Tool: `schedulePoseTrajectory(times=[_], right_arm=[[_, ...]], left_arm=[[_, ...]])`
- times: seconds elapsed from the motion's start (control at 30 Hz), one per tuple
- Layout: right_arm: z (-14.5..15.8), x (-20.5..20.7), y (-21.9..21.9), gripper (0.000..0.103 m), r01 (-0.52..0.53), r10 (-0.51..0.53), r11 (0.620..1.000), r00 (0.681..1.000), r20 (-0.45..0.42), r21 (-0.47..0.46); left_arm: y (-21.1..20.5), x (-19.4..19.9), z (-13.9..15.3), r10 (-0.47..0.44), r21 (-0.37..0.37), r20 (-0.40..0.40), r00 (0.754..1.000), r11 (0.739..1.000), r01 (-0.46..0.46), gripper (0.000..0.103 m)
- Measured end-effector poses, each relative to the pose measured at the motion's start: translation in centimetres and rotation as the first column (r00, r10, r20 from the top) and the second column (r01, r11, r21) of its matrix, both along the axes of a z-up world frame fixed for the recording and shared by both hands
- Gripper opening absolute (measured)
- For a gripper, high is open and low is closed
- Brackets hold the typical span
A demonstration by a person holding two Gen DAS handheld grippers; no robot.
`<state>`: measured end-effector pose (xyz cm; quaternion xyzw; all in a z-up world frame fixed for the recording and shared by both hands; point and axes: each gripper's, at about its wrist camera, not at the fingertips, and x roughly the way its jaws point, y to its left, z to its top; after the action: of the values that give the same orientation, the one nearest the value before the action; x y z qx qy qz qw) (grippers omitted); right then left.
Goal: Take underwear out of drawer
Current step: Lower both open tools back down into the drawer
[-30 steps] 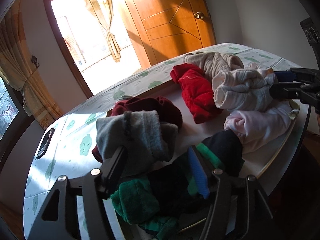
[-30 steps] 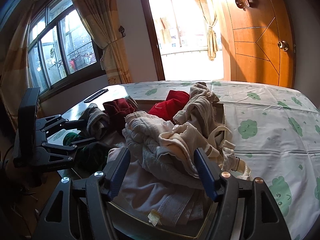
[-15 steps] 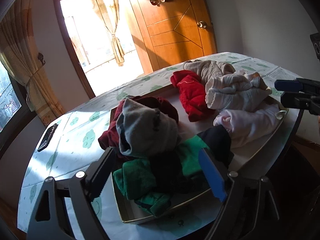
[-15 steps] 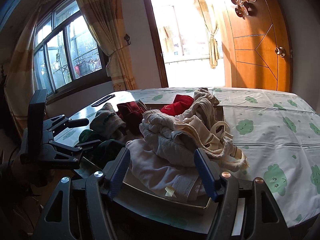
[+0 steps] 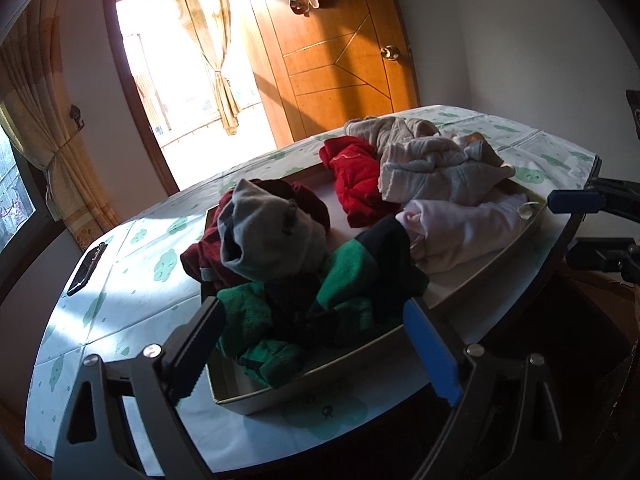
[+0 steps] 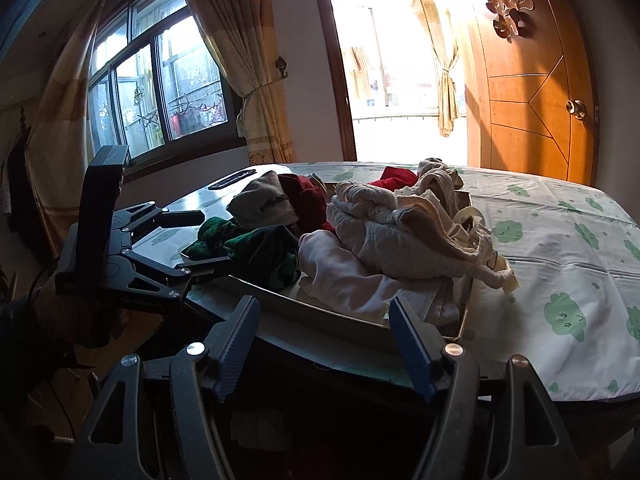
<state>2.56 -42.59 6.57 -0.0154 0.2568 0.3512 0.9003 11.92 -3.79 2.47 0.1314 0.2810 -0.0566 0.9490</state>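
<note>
- A wooden door (image 5: 344, 60) with a brass knob (image 5: 389, 52) stood behind the table.
- A dark remote (image 5: 86, 268) lay on the cloud-print tablecloth (image 6: 560, 264).
- Tied curtains (image 6: 240, 80) flanked a window (image 6: 152, 80).

right hand-held gripper (image 6: 324, 340): open, empty | drawer (image 6: 320, 312): underwear (image 6: 404, 232) heaped

Shallow drawer (image 5: 472, 276) on table, heaped with crumpled grey, red, green, pale underwear (image 5: 272, 236)

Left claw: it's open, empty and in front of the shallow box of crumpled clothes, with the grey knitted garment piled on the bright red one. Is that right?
Not quite. In the left wrist view the grey knitted garment is piled on the dark maroon one; the bright red one lies apart, further back. The rest holds: the left claw is open, empty and in front of the shallow box.
</note>
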Motion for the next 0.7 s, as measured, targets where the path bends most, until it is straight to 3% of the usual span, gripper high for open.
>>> schedulePoseTrajectory(times=[0.5, 0.7], right_arm=[[-3.6, -2.9, 0.6, 0.070, -0.082, 0.079, 0.990, 0.997, -0.027, -0.116], [-5.9, -3.3, 2.3, 0.070, -0.153, 0.140, 0.954, 0.988, -0.068, -0.258]], left_arm=[[-2.4, -4.1, -2.4, -0.074, 0.007, -0.029, 0.997, 0.997, 0.074, 0.093], [-3.3, -5.0, -4.8, -0.105, 0.032, -0.082, 0.991, 0.994, 0.108, 0.093]])
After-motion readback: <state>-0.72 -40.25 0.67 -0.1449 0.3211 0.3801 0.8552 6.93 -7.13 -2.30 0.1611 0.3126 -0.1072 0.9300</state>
